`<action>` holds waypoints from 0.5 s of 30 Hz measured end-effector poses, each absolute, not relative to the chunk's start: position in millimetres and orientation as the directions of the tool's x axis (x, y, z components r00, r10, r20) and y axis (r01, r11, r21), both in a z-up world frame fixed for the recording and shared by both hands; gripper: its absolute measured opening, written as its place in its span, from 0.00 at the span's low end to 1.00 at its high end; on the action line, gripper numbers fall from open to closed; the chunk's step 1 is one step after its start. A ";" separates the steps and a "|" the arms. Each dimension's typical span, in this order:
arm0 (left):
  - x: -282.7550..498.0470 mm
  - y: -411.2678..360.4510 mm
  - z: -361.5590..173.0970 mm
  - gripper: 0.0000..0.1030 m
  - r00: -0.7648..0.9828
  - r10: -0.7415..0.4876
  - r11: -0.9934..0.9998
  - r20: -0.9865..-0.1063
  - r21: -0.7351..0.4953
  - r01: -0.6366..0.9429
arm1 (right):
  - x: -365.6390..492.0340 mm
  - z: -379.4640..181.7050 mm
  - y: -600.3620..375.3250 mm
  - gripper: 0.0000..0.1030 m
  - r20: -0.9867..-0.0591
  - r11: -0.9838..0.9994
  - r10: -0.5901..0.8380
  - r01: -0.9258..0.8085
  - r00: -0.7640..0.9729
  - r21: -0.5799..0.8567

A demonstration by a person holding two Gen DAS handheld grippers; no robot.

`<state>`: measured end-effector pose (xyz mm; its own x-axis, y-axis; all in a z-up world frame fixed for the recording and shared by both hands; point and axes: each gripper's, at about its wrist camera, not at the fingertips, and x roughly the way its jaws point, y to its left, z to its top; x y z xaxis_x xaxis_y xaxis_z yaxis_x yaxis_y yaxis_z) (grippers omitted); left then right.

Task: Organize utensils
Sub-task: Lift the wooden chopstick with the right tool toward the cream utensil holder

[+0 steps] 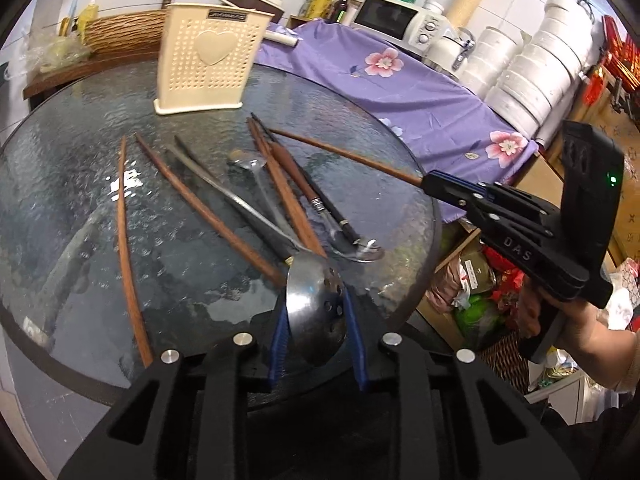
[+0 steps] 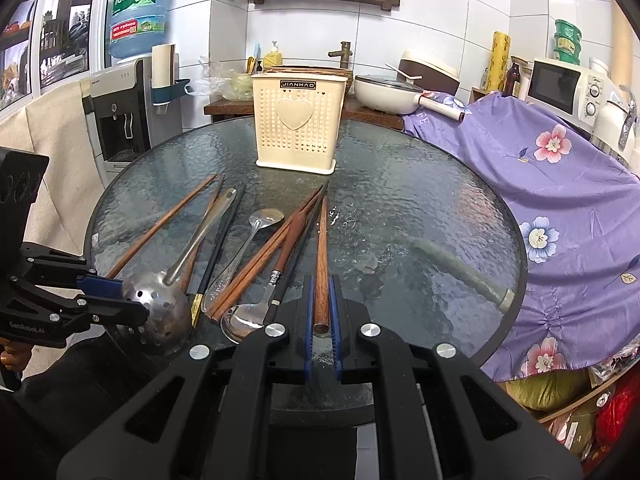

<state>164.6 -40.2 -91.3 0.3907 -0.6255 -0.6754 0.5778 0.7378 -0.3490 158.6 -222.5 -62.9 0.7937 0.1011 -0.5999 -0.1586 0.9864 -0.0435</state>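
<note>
Left wrist view first: the left gripper (image 1: 318, 334) has its blue pads around the bowl of the slotted spoon (image 1: 316, 312), looks clamped on it, though I can't be sure of full contact. The spoon's handle runs straight ahead of the jaws and a bit left, toward the cream utensil holder (image 1: 210, 58) at the far side of the glass table (image 1: 360, 92). Off to the right, the right gripper (image 1: 426, 181) is pinched on one chopstick (image 1: 344, 154) pointing the same way. Right wrist view: the chopstick (image 2: 321, 256) sits tight between the pads of the right gripper (image 2: 321, 320), long axis dead ahead, the holder (image 2: 298, 124) just left of that line. My guess is the right hand is better lined up to drop first
</note>
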 end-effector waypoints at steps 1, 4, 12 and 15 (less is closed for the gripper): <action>165.3 -42.0 -89.5 0.21 0.386 -0.631 0.734 -0.673 -0.356 0.578 | 158.6 -62.5 -222.7 0.08 -0.599 0.987 0.102 -0.158 0.794 -0.042; 165.3 -49.1 -82.2 0.17 0.390 -0.624 0.731 -0.677 -0.331 0.596 | 157.3 -61.3 -222.4 0.08 -0.595 0.986 0.101 -0.158 0.797 -0.045; 163.4 -62.6 -71.1 0.08 0.406 -0.590 0.730 -0.698 -0.246 0.637 | 155.6 -53.9 -223.1 0.08 -0.575 0.987 0.098 -0.154 0.812 -0.049; 163.2 -64.1 -72.2 0.07 0.420 -0.564 0.744 -0.711 -0.216 0.633 | 155.1 -53.7 -223.2 0.08 -0.576 0.987 0.099 -0.154 0.812 -0.048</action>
<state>163.2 -64.1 -72.2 0.4201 -0.5639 -0.7110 0.6328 0.7436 -0.2159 155.1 -223.2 -53.7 0.8118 0.0987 -0.5756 -0.1542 0.9869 -0.0483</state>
